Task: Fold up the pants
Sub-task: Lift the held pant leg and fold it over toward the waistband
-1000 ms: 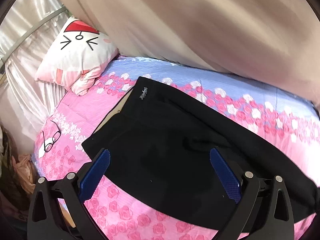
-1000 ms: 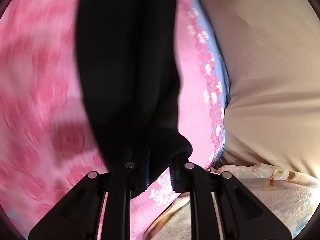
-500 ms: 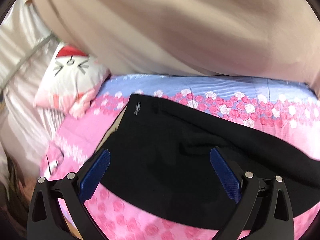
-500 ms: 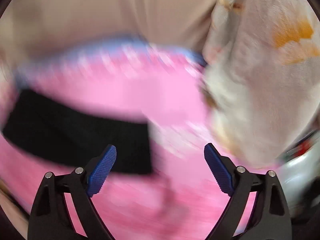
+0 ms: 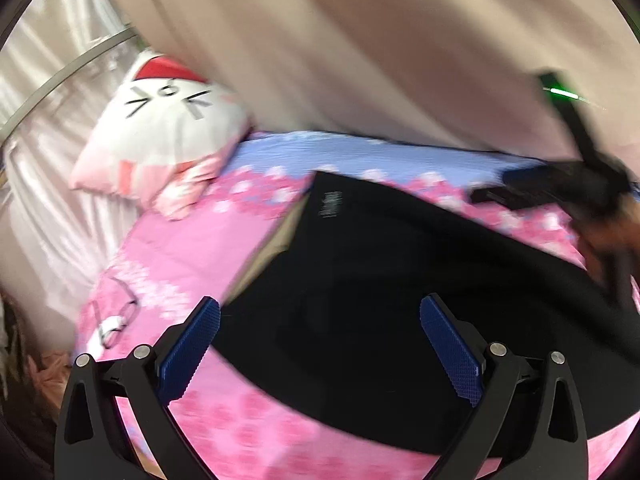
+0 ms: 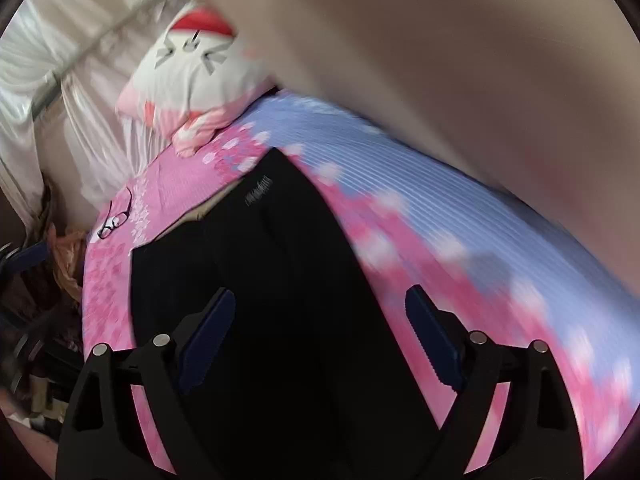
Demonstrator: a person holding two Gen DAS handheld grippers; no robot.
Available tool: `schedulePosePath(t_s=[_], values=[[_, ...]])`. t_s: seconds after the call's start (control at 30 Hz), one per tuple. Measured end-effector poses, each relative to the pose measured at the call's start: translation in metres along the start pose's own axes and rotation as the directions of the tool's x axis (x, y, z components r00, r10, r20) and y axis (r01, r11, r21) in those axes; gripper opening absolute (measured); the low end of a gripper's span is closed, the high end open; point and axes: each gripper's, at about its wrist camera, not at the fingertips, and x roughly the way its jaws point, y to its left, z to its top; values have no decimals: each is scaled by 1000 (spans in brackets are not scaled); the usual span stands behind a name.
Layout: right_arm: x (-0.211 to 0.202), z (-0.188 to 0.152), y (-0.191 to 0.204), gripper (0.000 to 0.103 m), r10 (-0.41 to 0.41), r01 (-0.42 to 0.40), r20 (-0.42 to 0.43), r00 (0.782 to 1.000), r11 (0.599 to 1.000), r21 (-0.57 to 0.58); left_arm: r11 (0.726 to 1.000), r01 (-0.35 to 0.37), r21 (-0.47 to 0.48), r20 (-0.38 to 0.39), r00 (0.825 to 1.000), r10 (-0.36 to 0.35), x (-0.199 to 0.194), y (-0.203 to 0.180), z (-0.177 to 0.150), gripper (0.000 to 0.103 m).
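Both grippers stand wide apart and empty above the pants (image 5: 372, 312): the left gripper (image 5: 320, 344) over the broad end, the right gripper (image 6: 320, 340) over the middle, about equally near. Pants lie flat on the pink bedspread (image 5: 180, 248), long axis running from the grippers toward the pillow (image 6: 200, 76), the labelled waistband (image 6: 258, 191) farthest away.

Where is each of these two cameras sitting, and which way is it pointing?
Left wrist: sits on the left gripper, looks along its open jaws over the black pants toward the cat pillow; the right gripper shows far right.
Right wrist: sits on the right gripper, jaws open, looks along the pants toward the pillow.
Shared: pants, pillow, eyeglasses, pink floral bedspread.
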Motion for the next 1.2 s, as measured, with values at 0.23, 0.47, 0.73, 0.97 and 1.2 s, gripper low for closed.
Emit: schedulePosePath(t_s=[0.23, 0.47, 0.73, 0.97, 1.2], values=[[136, 75, 7, 57, 21, -22, -136, 991, 1000, -4, 996, -86, 16, 20, 996, 86, 20, 81, -21, 98], [128, 71, 41, 8, -61, 37, -155, 986, 988, -152, 992, -115, -50, -4, 993, 115, 32, 122, -32, 98], [27, 5, 207, 8, 34, -54, -68, 997, 945, -323, 962, -169, -216, 19, 984, 178, -1, 170, -32, 98], [70, -114, 300, 7, 211, -247, -162, 964, 934, -259, 951, -223, -213, 26, 972, 234, -19, 185, -38, 98], [-59, -152, 201, 10, -173, 177, 41, 984, 971, -158, 990, -106, -92, 20, 994, 108, 29, 132, -21, 98]])
